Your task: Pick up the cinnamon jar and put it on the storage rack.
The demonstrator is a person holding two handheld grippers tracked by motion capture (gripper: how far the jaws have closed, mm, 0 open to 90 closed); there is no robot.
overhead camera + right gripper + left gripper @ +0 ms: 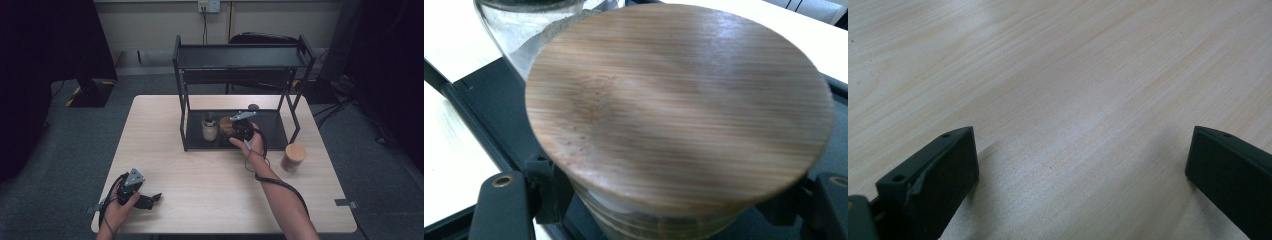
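Observation:
A glass jar with a round bamboo lid stands on the lower shelf of a black two-tier rack. My right gripper has its jaws pressed on either side of the glass body just under the lid. In the high view this jar sits just left of the right gripper. Close beside it is a second jar with pale contents and a dark lid. My left gripper rests near the table's front left corner. It is open over bare wood.
Another bamboo-lidded jar stands on the table to the right of the rack's front right leg. The rack's upper shelf overhangs the lower one. A small dark round object lies behind the rack.

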